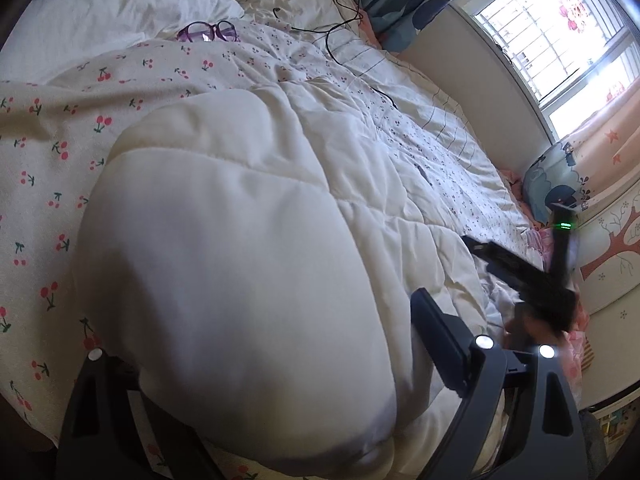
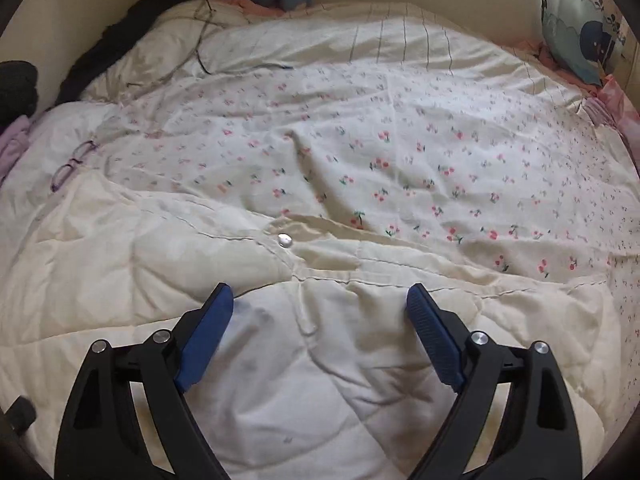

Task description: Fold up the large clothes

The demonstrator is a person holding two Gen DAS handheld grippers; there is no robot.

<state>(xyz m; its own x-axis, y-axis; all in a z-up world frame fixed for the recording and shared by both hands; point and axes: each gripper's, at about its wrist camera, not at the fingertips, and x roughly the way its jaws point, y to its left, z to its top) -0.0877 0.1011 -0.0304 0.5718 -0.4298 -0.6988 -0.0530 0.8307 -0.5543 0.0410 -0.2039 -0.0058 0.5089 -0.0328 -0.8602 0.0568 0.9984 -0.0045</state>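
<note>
A large cream quilted padded coat (image 2: 320, 288) lies spread on the bed, with a silver snap button (image 2: 284, 239) near its middle seam. In the left wrist view a thick puffy fold of the coat (image 1: 240, 264) bulges up between the fingers of my left gripper (image 1: 260, 344); the left finger is mostly hidden behind it, and the jaws stand wide around the fabric. My right gripper (image 2: 320, 300) is open, its blue pads (image 2: 432, 332) resting on the coat. The right gripper also shows blurred in the left wrist view (image 1: 532, 276).
The coat lies on a cherry-print bedsheet (image 2: 420, 168). Purple glasses (image 1: 208, 32) and a black cable (image 1: 340, 28) lie on the bed near a white pillow (image 1: 100, 20). A patterned cushion (image 2: 580, 24), a wall and a window (image 1: 560, 28) border the far side.
</note>
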